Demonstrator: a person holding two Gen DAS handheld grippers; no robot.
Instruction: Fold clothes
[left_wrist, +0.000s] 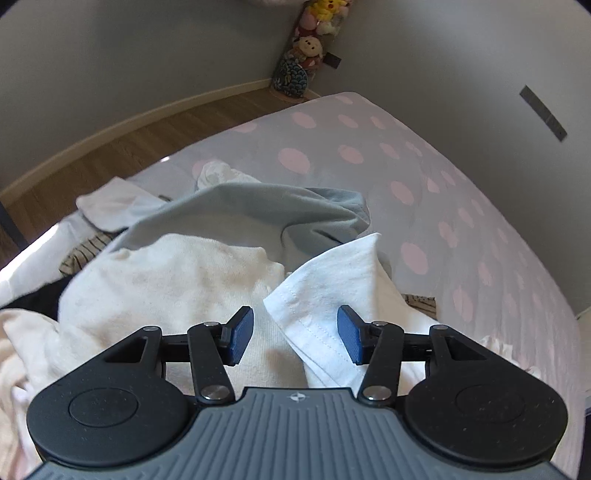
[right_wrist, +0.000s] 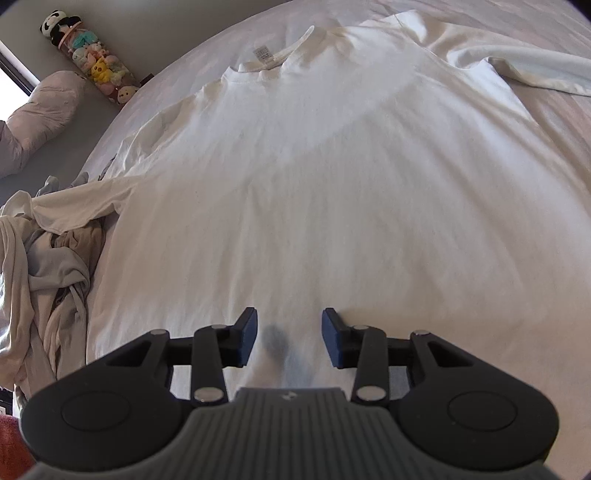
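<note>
Left wrist view: left gripper (left_wrist: 295, 334), blue pads spread apart, pinching nothing; the hemmed end of a white sleeve (left_wrist: 328, 295) lies between and just beyond the pads without being pressed, probably so that it can be taken or has been let go. Beyond the sleeve, a heap of unfolded clothes: a cream garment (left_wrist: 166, 273) nearest it, a grey-blue garment (left_wrist: 240, 210) behind that, a striped piece (left_wrist: 86, 251) showing at the heap's left edge; the heap sits to one side, seemingly as stock awaiting folding. All rest on a bed sheet with pink dots (left_wrist: 424, 192). In the room corner far beyond the sleeve, a tall clear tube (left_wrist: 310, 48) stands upright, filled with plush toys stacked one over another. Right wrist view: right gripper (right_wrist: 289, 338), pads likewise spread, closed on nothing, set over the lower hem area of a white long-sleeved shirt (right_wrist: 314, 166). The shirt, the piece in hand, lies flat on the bed, collar and label (right_wrist: 264, 55) at its far end, sleeves out to both sides, a layout that suits folding. Left of the shirt, crumpled garments (right_wrist: 55, 258); beyond them a pillow (right_wrist: 40, 110) and the same toy tube (right_wrist: 96, 62). No fold appears made yet.
</note>
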